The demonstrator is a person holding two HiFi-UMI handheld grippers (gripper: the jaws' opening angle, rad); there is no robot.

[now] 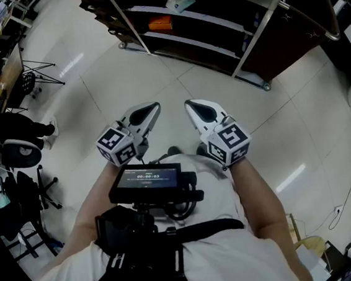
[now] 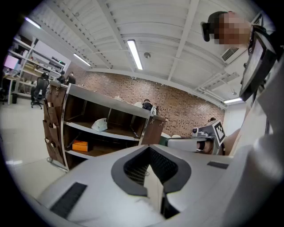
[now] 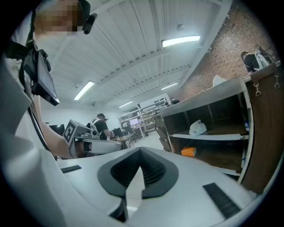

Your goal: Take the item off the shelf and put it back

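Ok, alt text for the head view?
A person holds the left tool and right tool side by side, shut and empty, over a pale floor, facing a dark shelf holding an orange box and white item.

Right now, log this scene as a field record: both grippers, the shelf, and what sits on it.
left gripper: jaws shut, empty
right gripper: jaws shut, empty, beside the left
shelf unit: ahead, across the tiled floor, out of contact
white item: on the board under the top
orange box: one board lower
task stage: nothing taken yet
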